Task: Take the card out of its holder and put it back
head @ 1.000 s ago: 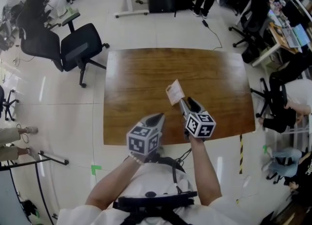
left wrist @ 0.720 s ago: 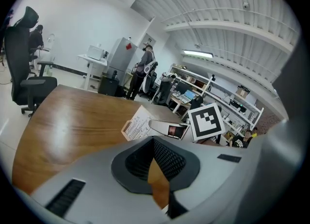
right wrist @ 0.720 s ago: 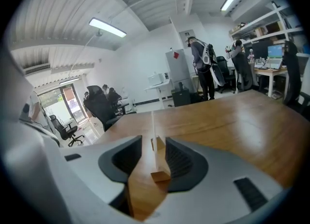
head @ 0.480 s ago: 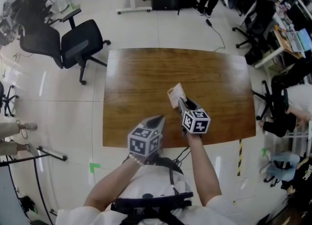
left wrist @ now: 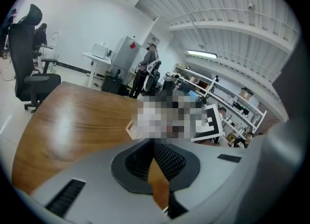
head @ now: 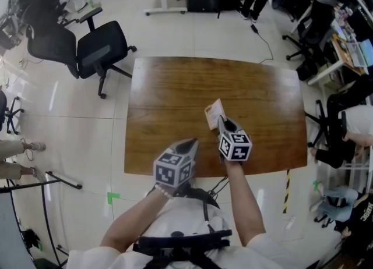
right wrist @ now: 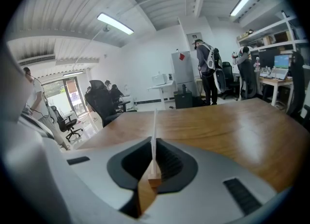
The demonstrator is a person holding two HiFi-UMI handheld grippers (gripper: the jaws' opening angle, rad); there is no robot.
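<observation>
A pale printed card [head: 213,113] stands upright in a small wooden holder [right wrist: 154,178] on the brown table [head: 175,87]. In the right gripper view the card [right wrist: 154,136] shows edge-on, straight up between the two pads. My right gripper [head: 224,122] is closing, and its pads lie against the card's faces just above the holder. My left gripper [head: 189,142] hovers near the table's front edge, left of the card, shut with nothing in it. The left gripper view catches a corner of the card [left wrist: 133,130] beside the right gripper's marker cube [left wrist: 209,124].
Black office chairs [head: 99,49] stand off the table's far left corner. More chairs and desks [head: 341,35] crowd the right side, where a person [head: 349,131] sits. A person's legs [head: 17,157] show at the left on the pale floor.
The right gripper's fingers stood apart around the card a second ago and have now drawn together on it. The left gripper has hardly moved.
</observation>
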